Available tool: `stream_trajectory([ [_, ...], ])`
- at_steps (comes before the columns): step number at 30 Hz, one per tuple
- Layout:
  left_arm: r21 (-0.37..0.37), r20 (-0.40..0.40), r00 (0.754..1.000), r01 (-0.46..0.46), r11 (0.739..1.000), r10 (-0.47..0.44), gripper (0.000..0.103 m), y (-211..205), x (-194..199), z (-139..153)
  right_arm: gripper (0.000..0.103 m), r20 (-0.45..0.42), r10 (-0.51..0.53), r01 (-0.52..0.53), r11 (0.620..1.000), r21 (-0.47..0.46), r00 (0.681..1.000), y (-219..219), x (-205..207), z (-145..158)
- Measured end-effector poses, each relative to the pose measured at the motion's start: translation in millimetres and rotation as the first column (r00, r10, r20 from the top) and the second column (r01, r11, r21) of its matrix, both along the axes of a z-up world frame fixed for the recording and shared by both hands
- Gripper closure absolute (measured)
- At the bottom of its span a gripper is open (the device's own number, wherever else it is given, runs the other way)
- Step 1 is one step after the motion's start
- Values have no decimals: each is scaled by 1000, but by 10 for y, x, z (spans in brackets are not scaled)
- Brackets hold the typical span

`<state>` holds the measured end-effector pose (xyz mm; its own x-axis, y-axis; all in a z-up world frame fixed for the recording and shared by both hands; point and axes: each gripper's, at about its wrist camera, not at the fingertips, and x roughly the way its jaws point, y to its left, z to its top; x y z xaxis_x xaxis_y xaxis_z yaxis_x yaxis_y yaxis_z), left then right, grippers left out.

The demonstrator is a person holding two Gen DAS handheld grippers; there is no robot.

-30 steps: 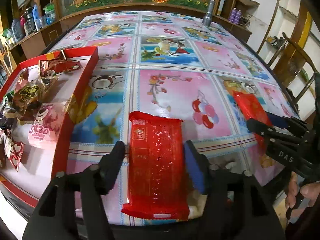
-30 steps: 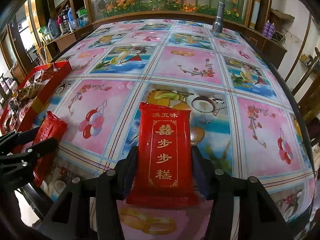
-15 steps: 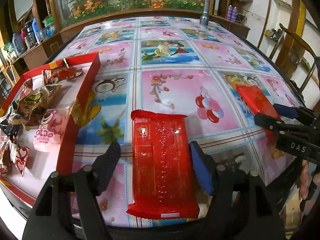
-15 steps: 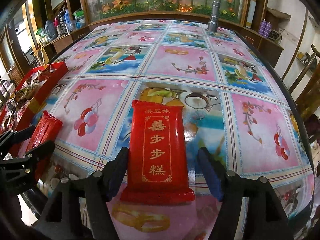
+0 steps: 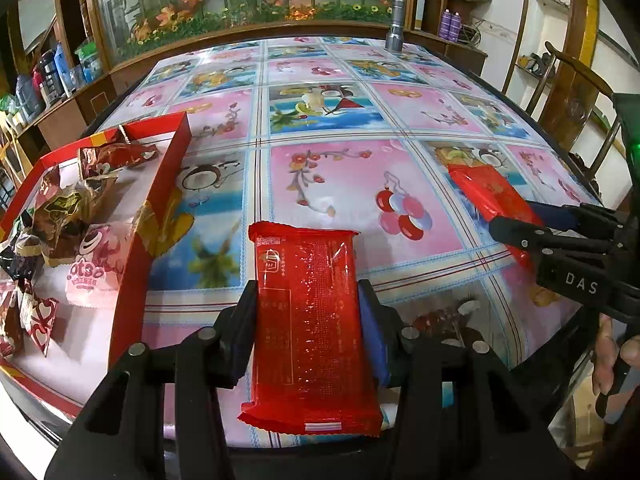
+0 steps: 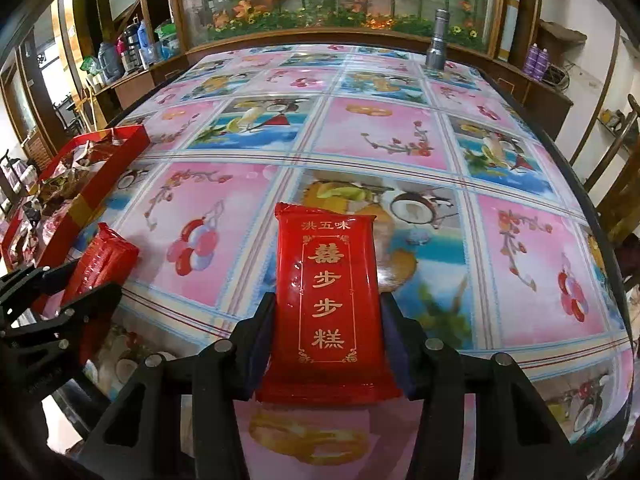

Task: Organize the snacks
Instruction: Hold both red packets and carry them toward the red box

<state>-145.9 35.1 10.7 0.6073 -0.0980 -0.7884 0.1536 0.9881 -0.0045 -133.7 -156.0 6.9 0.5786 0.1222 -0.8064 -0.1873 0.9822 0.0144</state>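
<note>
Claws closing on red snack packets, red tray left, flashlight far.

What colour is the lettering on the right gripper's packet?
Gold on the red packet; clearest in the right wrist view.

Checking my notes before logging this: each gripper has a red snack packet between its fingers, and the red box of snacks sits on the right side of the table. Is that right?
Not quite. The red box of snacks sits on the left side of the table, as the left wrist view shows. The rest holds: the left gripper and right gripper are closing, each on a red packet.
</note>
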Motion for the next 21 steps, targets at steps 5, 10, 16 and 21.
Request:
stream_trajectory([
  [5, -4, 11, 1000, -11, 1000, 11, 58, 32, -18, 29, 53, -22, 17, -16, 998, 60, 1000, 43, 1, 37],
  [10, -10, 27, 999, -20, 1000, 20, 59, 77, -40, 72, 53, -58, 38, -29, 987, 156, 998, 77, 14, 80],
  [16, -9, 55, 998, -30, 1000, 30, 59, 134, -71, 151, 53, -67, 57, -43, 980, 193, 996, 173, 28, 132],
  [21, -17, 70, 997, -32, 999, 33, 59, 170, -85, 200, 53, -64, 67, -53, 981, 189, 996, 257, 24, 159],
])
